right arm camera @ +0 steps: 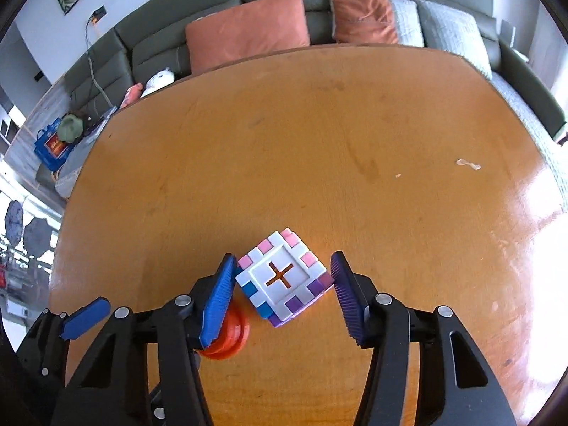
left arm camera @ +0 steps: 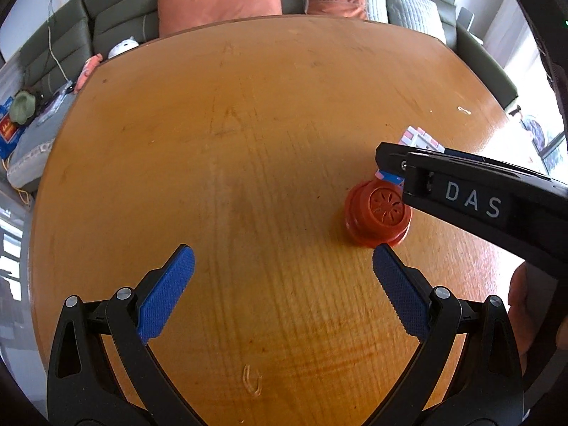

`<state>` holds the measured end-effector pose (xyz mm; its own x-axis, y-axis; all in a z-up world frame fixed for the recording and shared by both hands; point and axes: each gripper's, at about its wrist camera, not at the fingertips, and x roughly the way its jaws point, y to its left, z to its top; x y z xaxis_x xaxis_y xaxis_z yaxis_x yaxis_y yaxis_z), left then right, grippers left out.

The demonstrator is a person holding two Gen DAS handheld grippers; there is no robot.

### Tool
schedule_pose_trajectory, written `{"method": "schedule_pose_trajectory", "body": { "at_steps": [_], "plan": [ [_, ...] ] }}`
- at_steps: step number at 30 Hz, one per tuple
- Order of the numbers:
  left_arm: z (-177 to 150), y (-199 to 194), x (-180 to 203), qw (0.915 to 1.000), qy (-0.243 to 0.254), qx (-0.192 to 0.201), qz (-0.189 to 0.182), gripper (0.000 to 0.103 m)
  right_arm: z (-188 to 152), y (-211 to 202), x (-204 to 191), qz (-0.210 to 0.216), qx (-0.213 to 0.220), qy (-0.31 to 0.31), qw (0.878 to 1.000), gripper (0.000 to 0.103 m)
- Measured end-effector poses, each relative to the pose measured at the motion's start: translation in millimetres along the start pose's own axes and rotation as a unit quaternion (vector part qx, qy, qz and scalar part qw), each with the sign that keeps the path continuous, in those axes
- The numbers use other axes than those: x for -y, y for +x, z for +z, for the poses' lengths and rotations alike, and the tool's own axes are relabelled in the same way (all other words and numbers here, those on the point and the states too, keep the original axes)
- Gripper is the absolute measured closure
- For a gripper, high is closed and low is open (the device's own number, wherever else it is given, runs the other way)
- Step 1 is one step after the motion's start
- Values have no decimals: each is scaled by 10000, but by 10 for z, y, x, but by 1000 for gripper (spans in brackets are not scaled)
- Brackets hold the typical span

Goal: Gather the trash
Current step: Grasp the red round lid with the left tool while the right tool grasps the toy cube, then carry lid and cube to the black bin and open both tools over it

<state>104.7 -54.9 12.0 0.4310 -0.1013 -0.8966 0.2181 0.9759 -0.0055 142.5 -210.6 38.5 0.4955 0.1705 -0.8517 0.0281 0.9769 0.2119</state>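
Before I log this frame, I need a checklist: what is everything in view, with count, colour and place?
table: 1, orange-brown wood, fills both views
cube: 1, white with pink, blue and purple tiles, on table between right gripper fingers
cap: 1, red-orange, on table left of cube
scraps: 2 small, pale, far right of table
sofa: 1, dark grey-green, behind table
cushions: 2 orange, 2 grey, on sofa
left gripper: 1, black with blue pads, open, over bare table
right gripper: 1, black with blue pads, open around cube

The right tool (left arm camera: 390, 167) hides most of the cube (left arm camera: 422, 138).
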Motion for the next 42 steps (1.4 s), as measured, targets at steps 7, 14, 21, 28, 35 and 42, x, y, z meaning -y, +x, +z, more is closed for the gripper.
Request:
{"method": "schedule_pose_trajectory", "body": {
  "at_steps": [7,14,21,28,35,42],
  "plan": [
    [101,89,199,9996,183,-41,-227,6,-4,-134,310,78,61,439,9990,47],
    [177,189,353,9982,372,55,-466,7,8,-239,417,58,163,531,9984,47],
    [188,205,412,9969,550,419,-366,57,-60,-382,454,21,253,640,9976,47],
    [12,82,250,9978,392,346,-409,57,-175,-539,306,102,319,510,9981,47],
    [-281,-204,-144,9986,83,455,-271,57,-334,-626,-139,321,240,175,9990,47],
    [-614,-538,-675,9976,-379,575,-69,57,-515,-653,-854,643,165,-319,9973,47]
  ]
}}
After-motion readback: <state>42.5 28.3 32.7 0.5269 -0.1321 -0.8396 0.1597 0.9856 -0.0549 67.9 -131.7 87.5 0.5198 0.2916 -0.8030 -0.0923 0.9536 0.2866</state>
